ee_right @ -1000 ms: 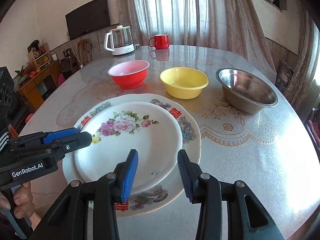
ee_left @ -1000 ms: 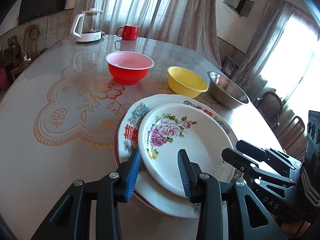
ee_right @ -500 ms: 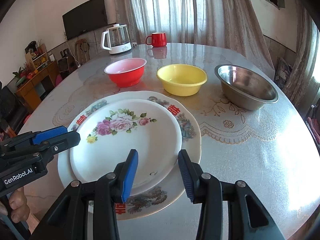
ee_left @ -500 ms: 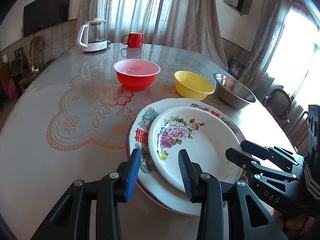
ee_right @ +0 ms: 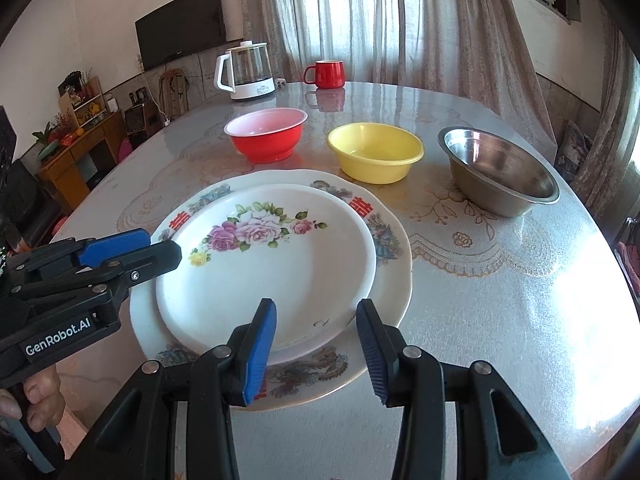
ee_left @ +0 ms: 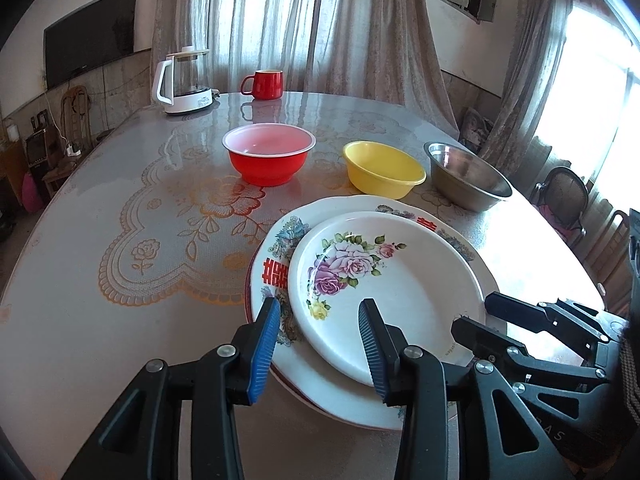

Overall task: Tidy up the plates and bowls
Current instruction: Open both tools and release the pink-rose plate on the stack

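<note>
A small rose-patterned plate [ee_left: 384, 280] [ee_right: 272, 264] lies stacked on a larger plate with red characters [ee_left: 280, 248] [ee_right: 384, 236] at the near table edge. Behind stand a red bowl [ee_left: 269, 157] [ee_right: 266, 133], a yellow bowl [ee_left: 383, 171] [ee_right: 375, 151] and a steel bowl [ee_left: 466, 174] [ee_right: 498, 170], side by side. My left gripper [ee_left: 318, 346] [ee_right: 152, 248] is open over the plates' near left rim. My right gripper [ee_right: 316, 350] [ee_left: 476, 316] is open over their near right rim. Both are empty.
A glass kettle [ee_left: 182, 80] [ee_right: 245, 72] and a red mug [ee_left: 266, 85] [ee_right: 326, 74] stand at the far side of the round table [ee_left: 100, 208]. Chairs [ee_left: 568, 196] stand on the right. A wooden cabinet [ee_right: 76, 148] stands at the left.
Both grippers have drawn back and risen a little from the plate stack. The plates and bowls have not moved.
</note>
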A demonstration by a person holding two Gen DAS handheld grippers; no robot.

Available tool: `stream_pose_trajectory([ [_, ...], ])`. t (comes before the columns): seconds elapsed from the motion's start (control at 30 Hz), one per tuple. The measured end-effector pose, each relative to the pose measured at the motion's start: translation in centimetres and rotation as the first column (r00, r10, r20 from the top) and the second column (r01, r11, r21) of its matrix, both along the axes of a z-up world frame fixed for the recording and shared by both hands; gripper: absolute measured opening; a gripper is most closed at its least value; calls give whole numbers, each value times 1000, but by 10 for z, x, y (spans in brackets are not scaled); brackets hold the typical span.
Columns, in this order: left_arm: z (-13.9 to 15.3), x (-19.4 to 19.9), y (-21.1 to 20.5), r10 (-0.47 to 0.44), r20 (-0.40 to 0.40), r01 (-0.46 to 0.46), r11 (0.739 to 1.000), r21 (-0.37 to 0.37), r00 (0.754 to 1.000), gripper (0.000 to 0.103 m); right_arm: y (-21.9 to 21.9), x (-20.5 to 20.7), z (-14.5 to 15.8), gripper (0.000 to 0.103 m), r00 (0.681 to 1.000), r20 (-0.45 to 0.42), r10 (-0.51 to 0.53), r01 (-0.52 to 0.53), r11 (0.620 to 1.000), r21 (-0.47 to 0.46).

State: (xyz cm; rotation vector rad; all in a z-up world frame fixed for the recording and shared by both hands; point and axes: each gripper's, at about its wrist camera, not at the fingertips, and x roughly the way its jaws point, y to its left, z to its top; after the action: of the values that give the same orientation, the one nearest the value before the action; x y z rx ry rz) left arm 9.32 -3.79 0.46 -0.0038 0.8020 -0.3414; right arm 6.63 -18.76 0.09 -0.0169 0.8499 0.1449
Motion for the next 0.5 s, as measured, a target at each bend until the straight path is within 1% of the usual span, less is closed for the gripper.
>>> stream_pose_trajectory([
  [0.17,0,-2,-5,-3,1,3,1000,9,1000,43,-1,-6,1,43,1000,2,18,-18,1000,22],
  [0.3,2,-3,-8,-6,7,5,1000,15,1000,44,-6,-7,2,43,1000,7,12,-12,999,49],
  [0.43,7,-3,-2,20,13,-20,1000,-3,1000,46,-11,-9,6,43,1000,25,-15,13,996,84],
  [0.47,8,-3,-2,25,16,-25,1000,4,1000,46,-11,-9,8,43,999,34,-10,7,996,87],
  [0.5,9,-2,-1,34,18,-34,999,13,999,46,-8,-10,8,43,999,37,-1,-1,998,70],
])
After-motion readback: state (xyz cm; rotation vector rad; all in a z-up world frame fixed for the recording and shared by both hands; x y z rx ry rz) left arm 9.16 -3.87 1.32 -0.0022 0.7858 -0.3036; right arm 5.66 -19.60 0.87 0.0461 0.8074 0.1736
